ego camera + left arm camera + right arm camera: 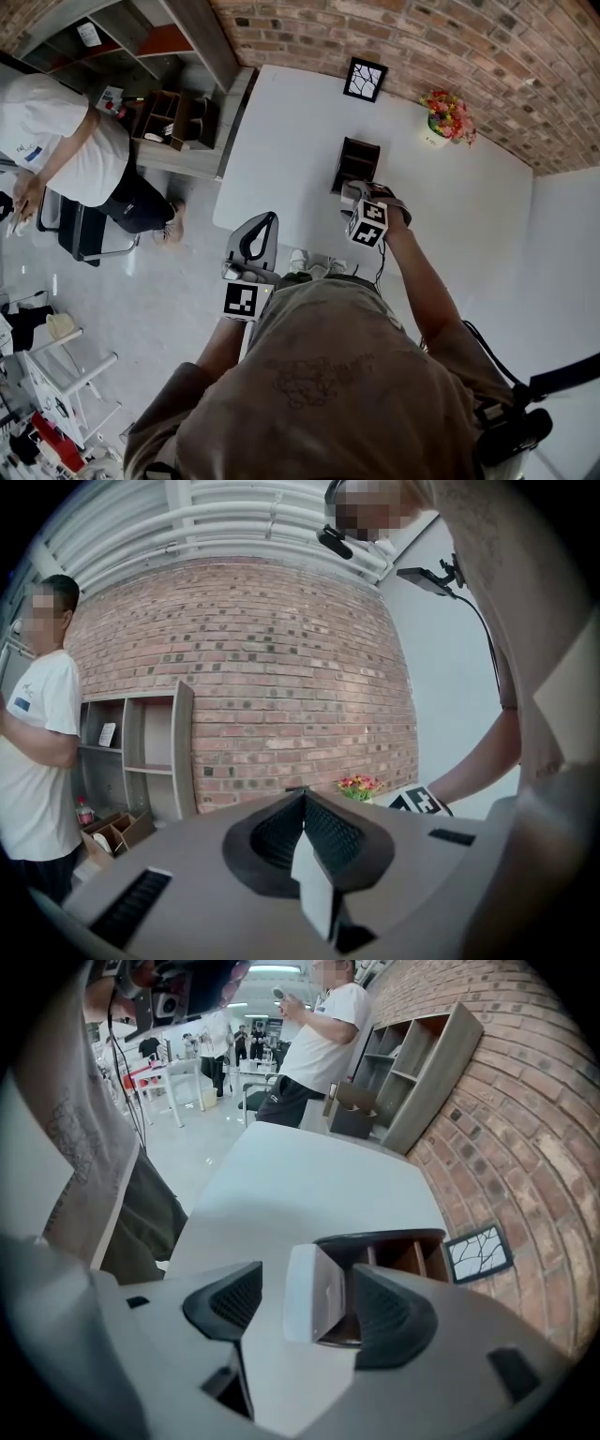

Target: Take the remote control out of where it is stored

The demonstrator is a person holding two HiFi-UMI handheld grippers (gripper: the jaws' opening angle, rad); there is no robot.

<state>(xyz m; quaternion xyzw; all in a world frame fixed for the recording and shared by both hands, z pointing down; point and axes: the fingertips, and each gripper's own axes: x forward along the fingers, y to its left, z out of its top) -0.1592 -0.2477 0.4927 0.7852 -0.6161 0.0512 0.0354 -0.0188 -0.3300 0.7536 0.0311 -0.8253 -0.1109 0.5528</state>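
Observation:
A white remote control [317, 1302] stands on end at the near side of a dark wooden organizer [398, 1252] on the white table [300, 1185]. My right gripper [307, 1283] is open, one jaw on each side of the remote, with a gap on the left. In the head view this gripper [361, 192] sits at the organizer's [357, 159] near end and hides the remote. My left gripper [262, 225] hangs shut and holds nothing beyond the table's left edge; its own view shows the jaws [302, 808] meeting.
A framed picture [365, 79] and a pot of flowers [448, 117] stand at the table's far side by the brick wall. A person in a white shirt [56, 141] stands left near shelving [178, 112]. Chairs and desks fill the floor at left.

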